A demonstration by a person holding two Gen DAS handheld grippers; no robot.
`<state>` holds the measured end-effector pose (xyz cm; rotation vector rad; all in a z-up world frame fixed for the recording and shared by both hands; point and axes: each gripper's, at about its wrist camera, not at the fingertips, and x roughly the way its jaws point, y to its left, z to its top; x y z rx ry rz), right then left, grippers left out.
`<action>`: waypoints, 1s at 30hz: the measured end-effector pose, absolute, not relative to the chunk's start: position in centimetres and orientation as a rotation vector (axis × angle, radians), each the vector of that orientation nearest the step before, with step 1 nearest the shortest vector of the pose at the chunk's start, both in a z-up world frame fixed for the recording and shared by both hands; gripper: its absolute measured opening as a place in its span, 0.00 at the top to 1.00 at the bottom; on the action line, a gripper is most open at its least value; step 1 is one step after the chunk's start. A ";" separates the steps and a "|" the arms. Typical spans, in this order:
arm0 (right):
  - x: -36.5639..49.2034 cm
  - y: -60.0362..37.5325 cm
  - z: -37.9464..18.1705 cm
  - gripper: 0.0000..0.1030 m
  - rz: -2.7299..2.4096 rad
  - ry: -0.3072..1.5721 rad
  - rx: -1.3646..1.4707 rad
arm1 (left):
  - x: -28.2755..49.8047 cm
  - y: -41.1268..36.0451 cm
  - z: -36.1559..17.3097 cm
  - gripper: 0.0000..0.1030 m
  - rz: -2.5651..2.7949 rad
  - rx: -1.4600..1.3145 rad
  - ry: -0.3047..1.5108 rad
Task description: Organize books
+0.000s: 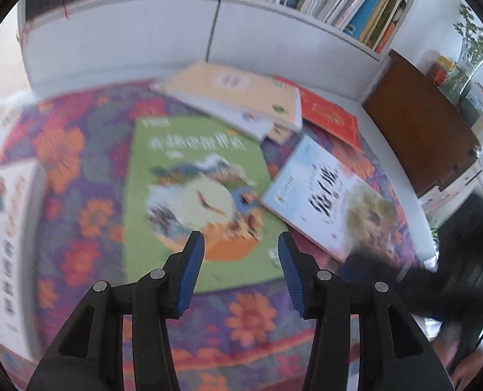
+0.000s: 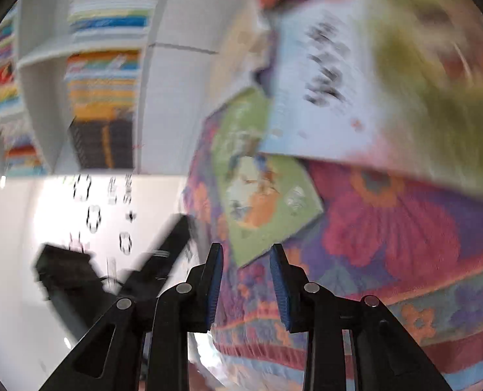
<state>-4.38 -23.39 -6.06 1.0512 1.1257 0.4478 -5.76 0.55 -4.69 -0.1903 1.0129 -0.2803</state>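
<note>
Item: loose books on the flowered rug (image 1: 78, 195), below the white bookshelf (image 1: 208, 32).

Step in hand, as I judge it: approach. Nothing is lifted yet. Your left gripper (image 1: 241, 238) hangs over the near edge of the green book (image 1: 189, 176), jaws apart and empty. Your right gripper (image 2: 246, 249) sits low at the rug's near edge, jaws also apart and empty, aimed at the same green book's near corner.

Stock on the rug:
- Green book, flat, near the rug's middle.
- Pale blue book (image 1: 319, 198), flat, its corner overlapping the green book's right edge.
- Cream book (image 1: 238, 91), toward the far edge by the shelf, lying on a white one.
- Red book (image 1: 329, 114), far right, partly under the cream book.
- A tall white book (image 1: 7, 228) at the left edge, cut off by the lens.

Next move calls for: freeing the green book from under the blue one's corner, then getting a jaw under an edge, since a flat cover on soft pile gives little to bite. One gripper to pin, the other to lift, would suit.

Hard to make out: both views are motion-blurred; titles are unreadable. The right view is rolled sideways. Whether either gripper touches the rug, you cannot tell.
</note>
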 end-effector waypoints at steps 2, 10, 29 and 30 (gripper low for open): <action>-2.6 -24.6 -3.8 0.69 0.414 1.087 0.900 | -5.8 -1.0 -5.6 0.57 -0.305 -0.209 1.029; 5.6 -31.1 -3.6 0.68 0.294 1.100 0.426 | -6.6 -8.2 -8.6 0.57 -0.404 -0.242 1.082; -2.0 -33.1 -8.0 0.65 0.471 1.266 0.159 | -6.8 -8.2 -10.4 0.56 -0.430 -0.223 1.153; -3.6 -32.8 -8.0 0.64 0.491 1.281 0.187 | -7.1 -7.6 -10.4 0.56 -0.431 -0.222 1.155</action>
